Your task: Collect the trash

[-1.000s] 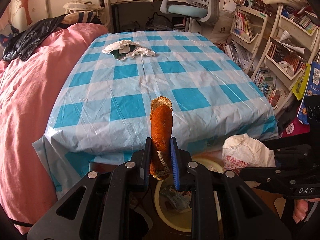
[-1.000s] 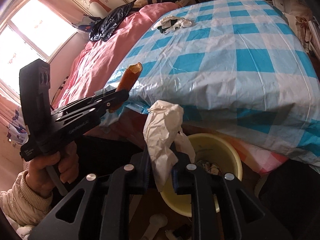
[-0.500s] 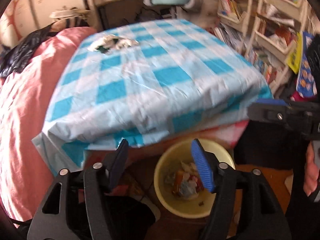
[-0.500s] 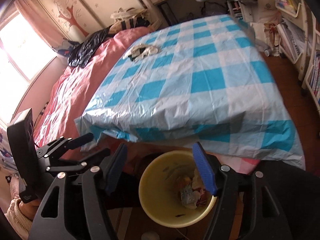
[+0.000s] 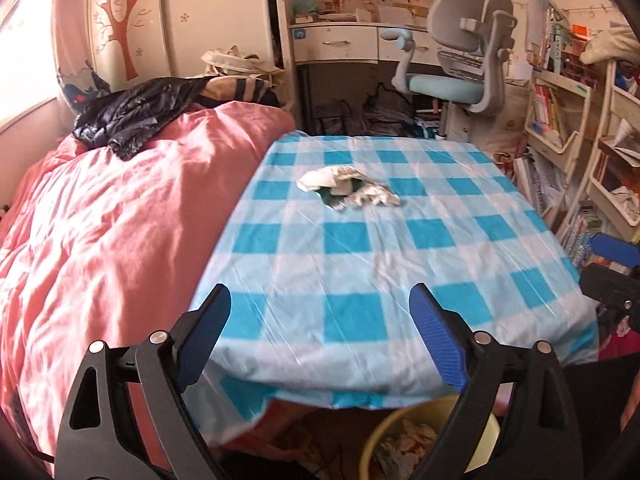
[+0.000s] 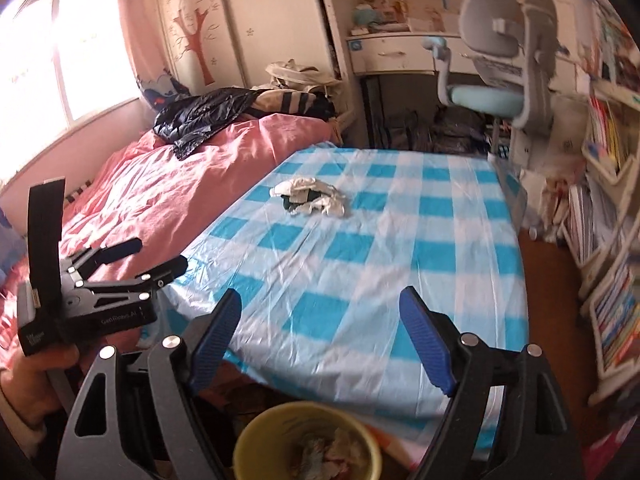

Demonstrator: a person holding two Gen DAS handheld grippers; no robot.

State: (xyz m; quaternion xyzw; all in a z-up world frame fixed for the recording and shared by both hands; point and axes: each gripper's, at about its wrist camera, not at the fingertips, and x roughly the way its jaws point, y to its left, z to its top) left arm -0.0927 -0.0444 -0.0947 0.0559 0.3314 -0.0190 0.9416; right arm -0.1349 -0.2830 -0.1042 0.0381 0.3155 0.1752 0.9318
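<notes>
A crumpled white and dark green wrapper (image 5: pixel 347 189) (image 6: pixel 310 196) lies on the far half of the blue-checked tablecloth (image 5: pixel 380 272) (image 6: pixel 380 248). A yellow bin (image 5: pixel 404 440) (image 6: pixel 308 444) with scraps inside stands on the floor below the table's near edge. My left gripper (image 5: pixel 320 332) hangs over that near edge, its jaws still opening, nothing between them. My right gripper (image 6: pixel 320 332) hovers just above the bin, jaws also opening and empty. In the right wrist view the left gripper (image 6: pixel 144 256) shows at the left, held by a hand.
A pink quilt (image 5: pixel 100 240) with a dark jacket (image 5: pixel 132 116) lies left of the table. A grey desk chair (image 5: pixel 464 64) and a desk stand behind it. Bookshelves (image 5: pixel 592 168) line the right side. The right gripper's fingers (image 5: pixel 612 256) reach in at the right edge.
Both grippers opened and let go: the orange peel and the white bag dropped out of the jaws. Both then rose and tilted up, so the bin slid down and the tabletop fills the views.
</notes>
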